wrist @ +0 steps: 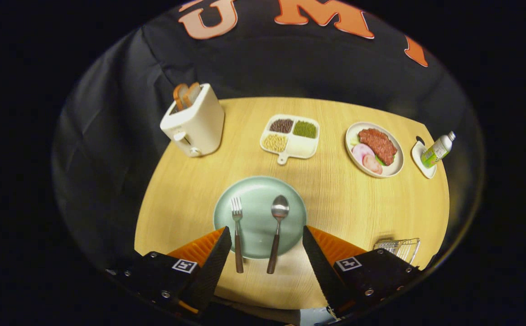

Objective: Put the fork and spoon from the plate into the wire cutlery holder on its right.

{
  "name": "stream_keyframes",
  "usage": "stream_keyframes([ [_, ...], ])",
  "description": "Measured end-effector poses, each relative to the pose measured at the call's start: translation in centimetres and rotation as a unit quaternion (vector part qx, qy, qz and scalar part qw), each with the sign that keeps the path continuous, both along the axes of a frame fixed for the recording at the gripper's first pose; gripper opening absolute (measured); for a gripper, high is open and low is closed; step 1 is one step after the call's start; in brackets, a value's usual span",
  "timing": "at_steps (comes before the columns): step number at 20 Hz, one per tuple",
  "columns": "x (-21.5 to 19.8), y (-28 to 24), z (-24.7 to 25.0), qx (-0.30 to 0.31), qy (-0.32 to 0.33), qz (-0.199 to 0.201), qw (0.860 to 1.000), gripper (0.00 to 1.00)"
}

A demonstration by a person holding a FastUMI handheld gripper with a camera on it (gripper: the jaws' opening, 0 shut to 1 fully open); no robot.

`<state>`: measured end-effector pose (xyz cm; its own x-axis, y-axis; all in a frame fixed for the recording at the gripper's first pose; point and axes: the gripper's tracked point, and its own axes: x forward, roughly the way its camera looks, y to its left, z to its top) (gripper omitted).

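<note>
A staged dining setup in a booth — wooden table [335,199], toaster [195,121] (bread in its slots), meat plate [374,148], draped black cloth behind.

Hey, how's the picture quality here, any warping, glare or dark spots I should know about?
In the gripper view, fisheye warping bows the table edge; light is bright over the plate, fork and spoon, dim at the wire holder; the spoon bowl glints; focus is sharp mid-table; the open gripper straddles both handles.
</note>
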<state>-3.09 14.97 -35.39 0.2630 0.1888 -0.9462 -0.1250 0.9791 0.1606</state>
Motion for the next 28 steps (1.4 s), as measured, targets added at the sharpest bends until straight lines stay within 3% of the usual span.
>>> stream_keyframes([
  [5,-0.9,0.9,-5.5,-0.012,0.082,0.007,0.997,0.86],
  [10,-1.1,1.2,-8.9,-0.033,0.128,0.027,0.991,0.70],
  [13,-1.2,1.5,-10.7,-0.043,0.147,0.025,0.988,0.63],
  [16,-2.1,1.8,-12.0,-0.040,0.167,0.023,0.985,0.51],
  [19,-2.4,1.6,-12.8,-0.047,0.174,0.022,0.983,0.39],
  [22,-2.2,1.3,-13.3,-0.048,0.173,-0.004,0.984,0.24],
  [28,-1.2,1.1,-13.9,-0.044,0.158,-0.012,0.986,0.07],
])
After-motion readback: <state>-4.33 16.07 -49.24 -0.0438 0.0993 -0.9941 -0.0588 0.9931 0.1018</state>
